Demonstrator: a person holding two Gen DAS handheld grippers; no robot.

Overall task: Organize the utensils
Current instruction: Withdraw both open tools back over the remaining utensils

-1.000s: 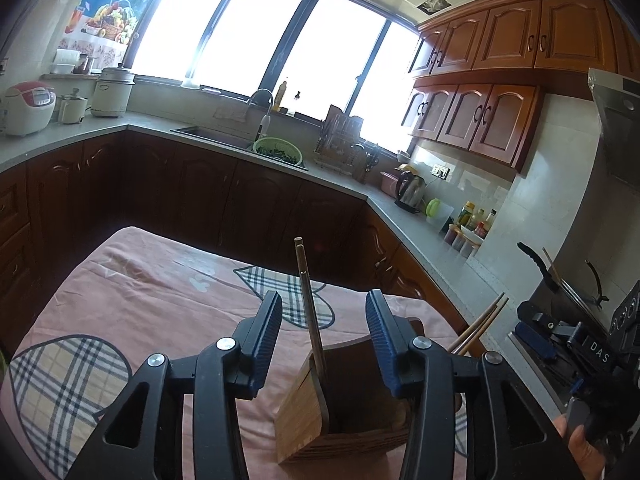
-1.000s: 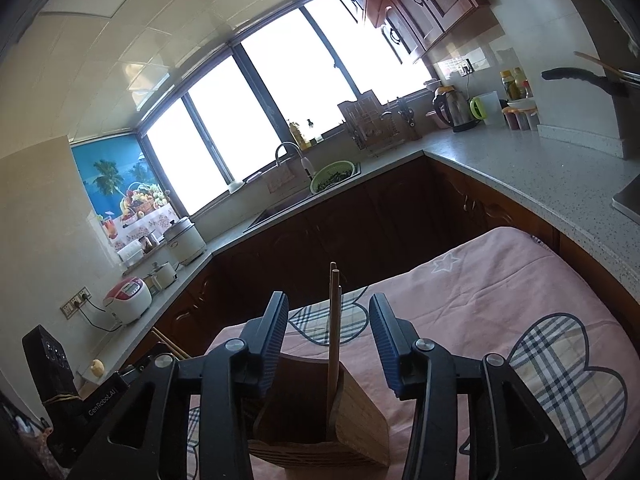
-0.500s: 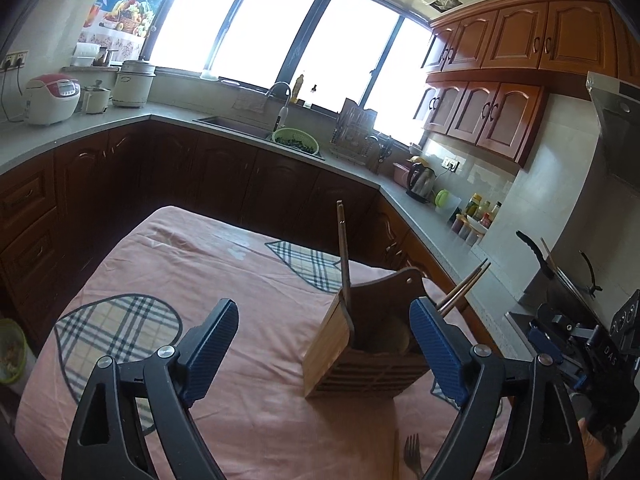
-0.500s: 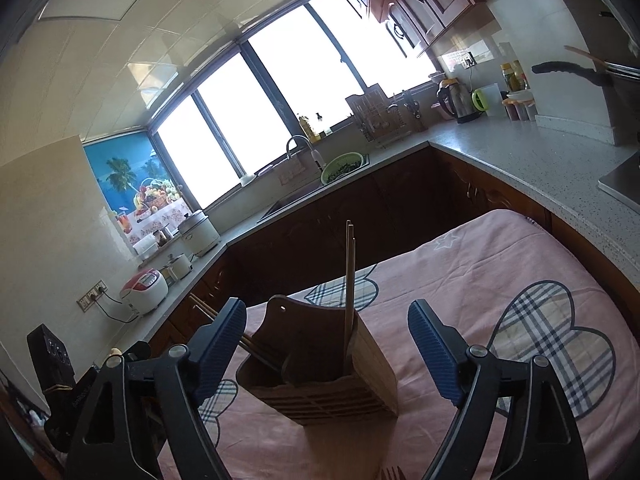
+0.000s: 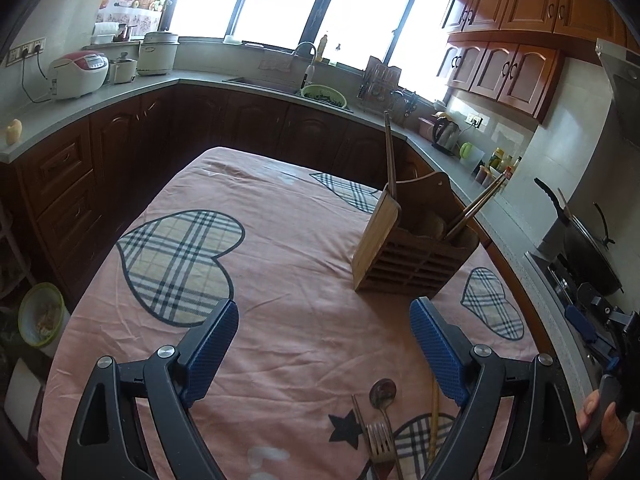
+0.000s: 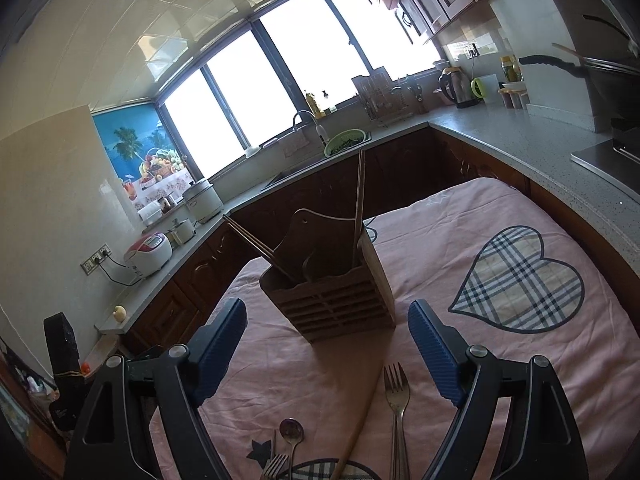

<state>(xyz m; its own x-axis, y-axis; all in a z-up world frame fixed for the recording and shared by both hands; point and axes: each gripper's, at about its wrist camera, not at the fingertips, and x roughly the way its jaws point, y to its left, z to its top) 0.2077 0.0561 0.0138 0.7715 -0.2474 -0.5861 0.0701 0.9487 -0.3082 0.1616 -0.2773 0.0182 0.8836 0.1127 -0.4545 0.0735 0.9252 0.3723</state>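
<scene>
A wooden utensil holder (image 5: 416, 248) stands on the pink tablecloth; it also shows in the right wrist view (image 6: 336, 292). Chopsticks (image 5: 390, 156) stand in one side of it and another pair (image 5: 476, 208) leans out of the other. My left gripper (image 5: 324, 348) is open and empty, well in front of the holder. My right gripper (image 6: 326, 348) is open and empty, close in front of the holder. A spoon (image 5: 383, 394), a fork (image 5: 378, 440) and a wooden stick (image 5: 434, 420) lie on the cloth near me. The right wrist view shows a fork (image 6: 397, 396), a spoon (image 6: 291, 432) and the stick (image 6: 360, 420).
The table has a pink cloth (image 5: 280, 248) with plaid hearts. Dark cabinets and a grey counter (image 5: 100, 92) ring it. A pan (image 5: 580, 240) sits on the stove at right. A bin (image 5: 40, 320) stands on the floor at left.
Both grippers opened wide, letting go of the chopsticks now standing in the holder, and drew back from it. The loose utensils on the cloth came into view.
</scene>
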